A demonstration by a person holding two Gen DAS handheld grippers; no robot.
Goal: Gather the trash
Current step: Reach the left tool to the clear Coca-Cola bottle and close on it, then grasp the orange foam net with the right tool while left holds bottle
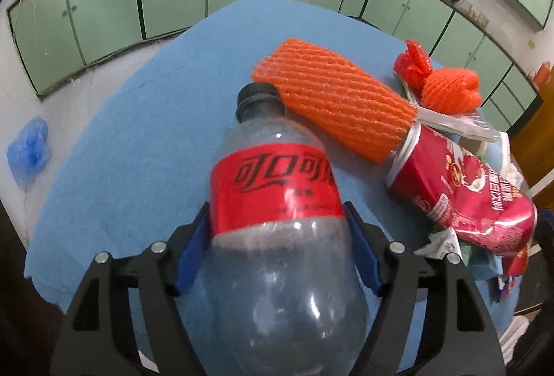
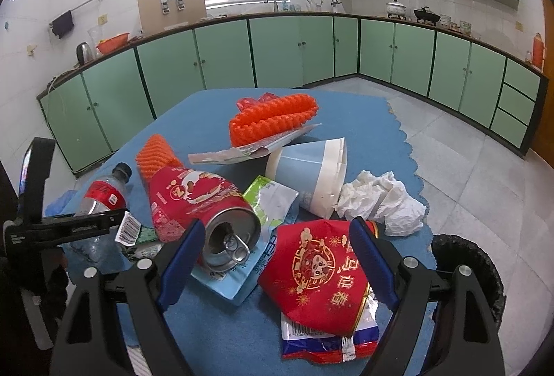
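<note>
A clear cola bottle (image 1: 277,189) with a red label and black cap lies between the blue pads of my left gripper (image 1: 276,208). Both pads press on its sides at the label, so the gripper is shut on it. The right wrist view shows the same bottle (image 2: 100,199) at the table's left, with a black finger (image 2: 86,225) of the left gripper across it. My right gripper (image 2: 277,225) hangs open above a dented red can (image 2: 200,199) and a red packet (image 2: 311,268), touching neither.
On the blue cloth (image 2: 207,324) lie two orange foam nets (image 2: 155,158) (image 2: 273,116), a flattened paper cup (image 2: 308,168), crumpled tissue (image 2: 384,199) and several wrappers. A black bin (image 2: 467,272) stands at the table's right edge. A blue bag (image 1: 29,151) lies on the floor.
</note>
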